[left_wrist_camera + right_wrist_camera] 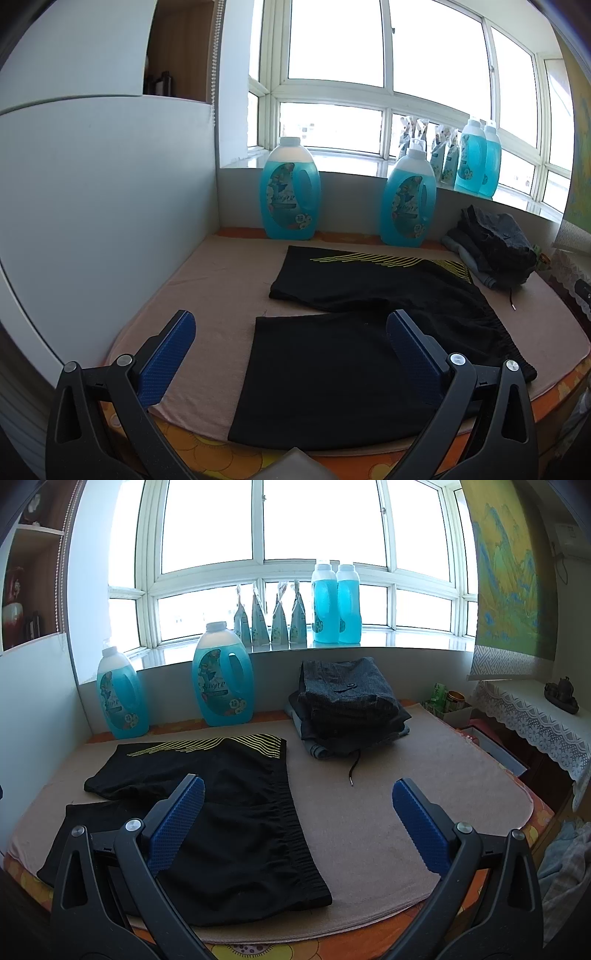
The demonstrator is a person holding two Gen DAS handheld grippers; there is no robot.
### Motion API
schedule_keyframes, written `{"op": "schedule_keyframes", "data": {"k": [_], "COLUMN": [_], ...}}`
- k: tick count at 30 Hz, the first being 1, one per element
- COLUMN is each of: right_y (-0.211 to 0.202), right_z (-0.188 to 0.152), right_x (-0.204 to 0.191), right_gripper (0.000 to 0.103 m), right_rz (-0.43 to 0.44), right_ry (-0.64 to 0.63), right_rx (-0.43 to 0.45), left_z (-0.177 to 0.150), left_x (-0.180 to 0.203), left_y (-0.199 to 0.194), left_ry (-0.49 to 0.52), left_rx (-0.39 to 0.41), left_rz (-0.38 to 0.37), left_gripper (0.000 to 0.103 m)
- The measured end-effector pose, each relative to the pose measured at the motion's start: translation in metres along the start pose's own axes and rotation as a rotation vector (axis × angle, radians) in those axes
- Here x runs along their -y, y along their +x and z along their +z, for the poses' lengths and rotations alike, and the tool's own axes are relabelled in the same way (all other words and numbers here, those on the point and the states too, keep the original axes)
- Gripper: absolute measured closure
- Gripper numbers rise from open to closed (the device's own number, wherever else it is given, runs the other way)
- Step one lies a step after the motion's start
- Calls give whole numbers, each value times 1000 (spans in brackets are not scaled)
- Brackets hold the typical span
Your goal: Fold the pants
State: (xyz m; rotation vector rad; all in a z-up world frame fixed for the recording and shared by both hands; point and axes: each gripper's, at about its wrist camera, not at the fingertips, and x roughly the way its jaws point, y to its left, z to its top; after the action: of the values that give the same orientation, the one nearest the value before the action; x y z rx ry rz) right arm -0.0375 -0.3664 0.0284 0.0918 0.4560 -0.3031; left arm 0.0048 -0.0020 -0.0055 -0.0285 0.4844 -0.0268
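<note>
Nearest, the left gripper (pixel 291 330) hung with its jaws wide apart above the near leg of the black shorts (pixel 332 369), holding nothing; the right gripper (pixel 298 795) was likewise spread and empty over the waistband. The shorts lay flat on the pink mat (pixel 388 812), legs left, waistband right. They looked light, limp and likely to sag, so pinching the hem and the waistband corner seemed best. Bare mat lay to the right; farther off sat a pile of folded clothes (pixel 351 701) and blue bottles (pixel 221 686).
</note>
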Motion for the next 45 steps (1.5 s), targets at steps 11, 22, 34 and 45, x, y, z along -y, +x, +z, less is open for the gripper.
{"op": "schedule_keyframes", "data": {"k": [11, 22, 34, 45], "right_y": [7, 13, 31, 44], "right_z": [-13, -20, -65, -115], "right_x": [-2, -2, -20, -74], "right_gripper": [0, 4, 39, 59], "right_rz": [17, 147, 283, 467], "right_ry": [7, -90, -364, -665], "right_rx": [20, -11, -248, -421], "left_z": [0, -17, -53, -83], "left_x": [-24, -47, -41, -35], "left_y": [8, 22, 31, 38], "left_ry": [9, 12, 92, 167], "left_rx": [23, -63, -200, -324], "left_rz": [30, -9, -80, -160], "left_gripper": [0, 27, 50, 65]}}
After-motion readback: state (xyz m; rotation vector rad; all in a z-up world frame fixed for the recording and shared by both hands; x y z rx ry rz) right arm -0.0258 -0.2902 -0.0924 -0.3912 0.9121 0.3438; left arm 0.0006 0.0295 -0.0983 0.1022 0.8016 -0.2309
